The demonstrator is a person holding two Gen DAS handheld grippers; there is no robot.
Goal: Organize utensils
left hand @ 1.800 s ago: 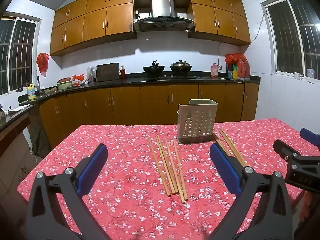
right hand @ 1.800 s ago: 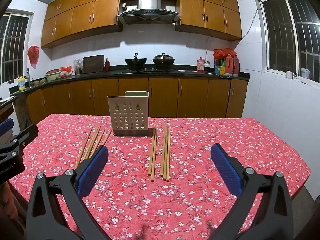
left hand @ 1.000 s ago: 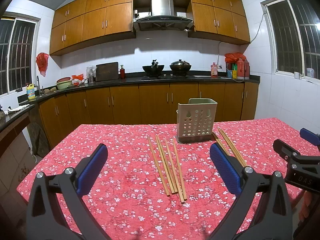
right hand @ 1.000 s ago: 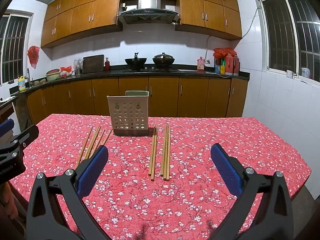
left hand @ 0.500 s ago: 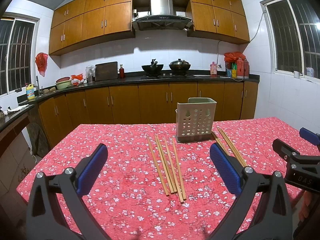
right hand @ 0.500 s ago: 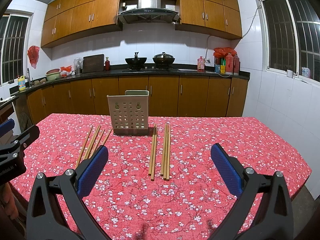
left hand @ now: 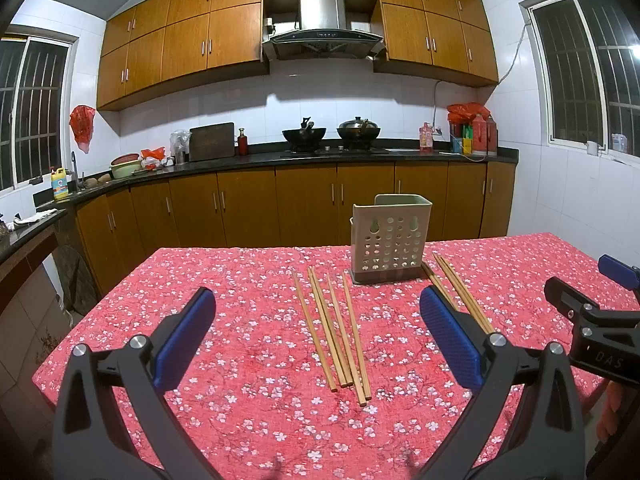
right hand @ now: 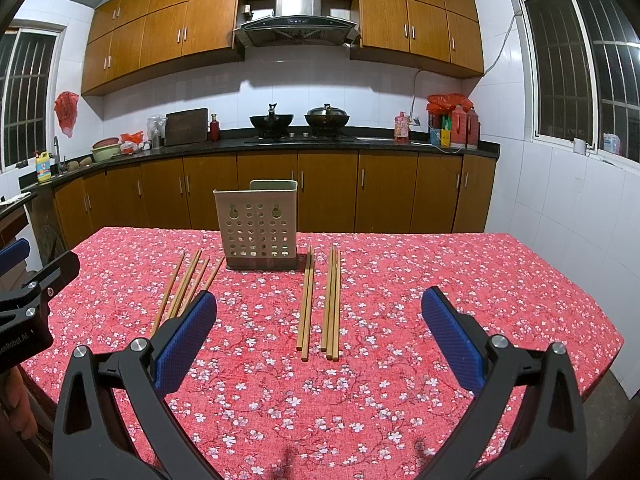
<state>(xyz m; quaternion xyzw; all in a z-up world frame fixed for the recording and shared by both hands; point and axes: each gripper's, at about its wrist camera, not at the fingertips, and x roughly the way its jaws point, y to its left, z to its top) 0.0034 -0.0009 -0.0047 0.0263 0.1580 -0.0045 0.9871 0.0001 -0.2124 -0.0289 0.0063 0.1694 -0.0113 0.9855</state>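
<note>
Left gripper [left hand: 316, 334]: blue-padded fingers [left hand: 185, 338] spread wide apart, nothing between them, held above the near edge of the surface [left hand: 240, 288], which is covered in a red floral cloth. Right gripper [right hand: 318, 332]: likewise fully apart and empty, level with its partner, whose black body shows at the left margin of the right wrist view. Directly ahead of the left gripper: left chopstick group [left hand: 332, 328], several bare wooden sticks lying flat and roughly parallel, slightly fanned, tips pointing away toward the holder. Directly ahead of the right gripper: right chopstick group [right hand: 320, 304], lying flat in two tight bundles, a pair on the left and a closer-packed set just beside it. Between the two groups, toward the far side of the surface: utensil holder [right hand: 260, 226], pale perforated plastic, upright, open at the top, apparently empty, though its interior is not fully visible. Beyond: wooden cabinets [right hand: 328, 192], a dark counter with woks and bottles, barred windows. Handling assessment: the chopsticks look light, stiff and thin, lying flush on soft cloth, so likely hard to get under; a pinch across the shaft near mid-length should balance best, and the smooth wood may roll or slip if several are taken at once. The holder looks light enough to tip if knocked during insertion. No stick yet in the holder.
</note>
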